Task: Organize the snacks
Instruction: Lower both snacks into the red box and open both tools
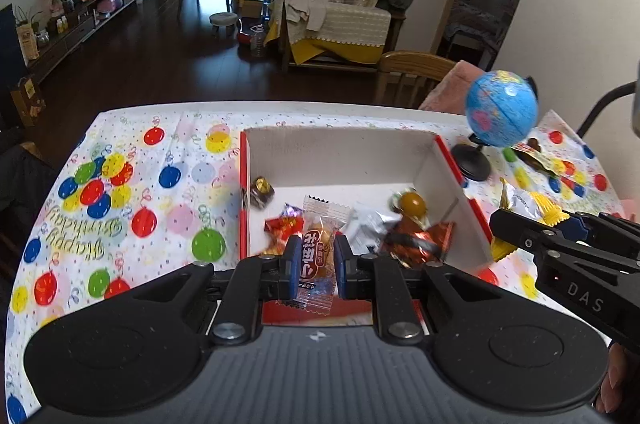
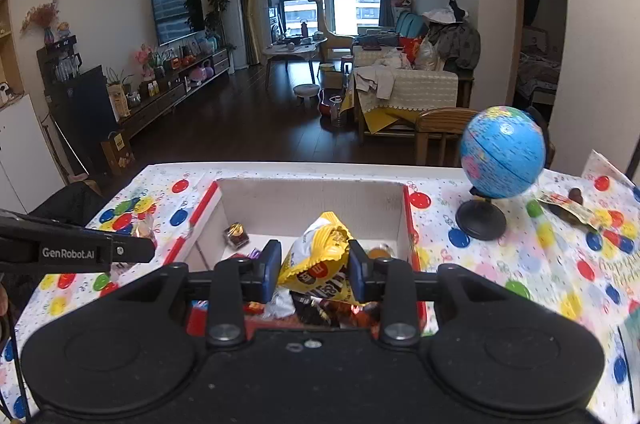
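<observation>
Left gripper [image 1: 316, 256], bottom centre of left wrist view: jaws closed on a clear-wrapped small pastry snack with a red label [image 1: 319, 251], held mid-body above the near edge of the white cardboard box with red rim [image 1: 448, 154]. Right gripper [image 2: 314, 270]: jaws pinch a crinkly yellow candy bag [image 2: 320, 256] at its middle, over the same box. Judgement: both packets light, soft, slippery film; grip mid-body, gently. Beyond, a small blue globe on black stand [image 2: 502, 152] sits on the balloon-print worktop [image 1: 132, 184], upper right.
</observation>
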